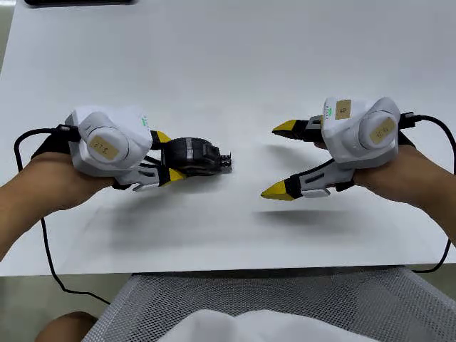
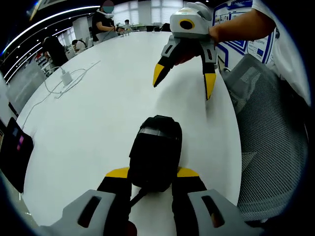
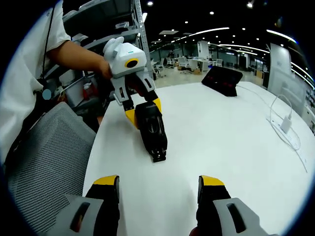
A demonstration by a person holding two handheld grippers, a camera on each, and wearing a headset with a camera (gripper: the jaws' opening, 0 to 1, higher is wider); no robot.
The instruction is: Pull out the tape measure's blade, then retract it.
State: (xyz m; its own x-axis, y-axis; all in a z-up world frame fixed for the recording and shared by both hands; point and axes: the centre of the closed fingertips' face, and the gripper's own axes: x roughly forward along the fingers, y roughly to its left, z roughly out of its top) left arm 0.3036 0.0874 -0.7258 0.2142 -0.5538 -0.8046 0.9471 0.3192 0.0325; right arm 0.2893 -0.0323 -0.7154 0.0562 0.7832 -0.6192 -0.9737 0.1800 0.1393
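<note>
The tape (image 1: pixel 192 155) lies on the white table (image 1: pixel 228 64), left of centre. The left gripper (image 1: pixel 169 157) is clamped on its rear half. Its hook (image 1: pixel 226 161) points right, and no blade is drawn out yet. The right gripper (image 1: pixel 269 161) hovers well apart to the right, jaws spread wide and holding nothing.

The hook is small, so wide jaws coming in could close beside it or nudge the case instead of pinching it. The left jaws grip only the back of the case, so a hard pull could twist it loose. On retraction, a blade let go too soon could whip back.
</note>
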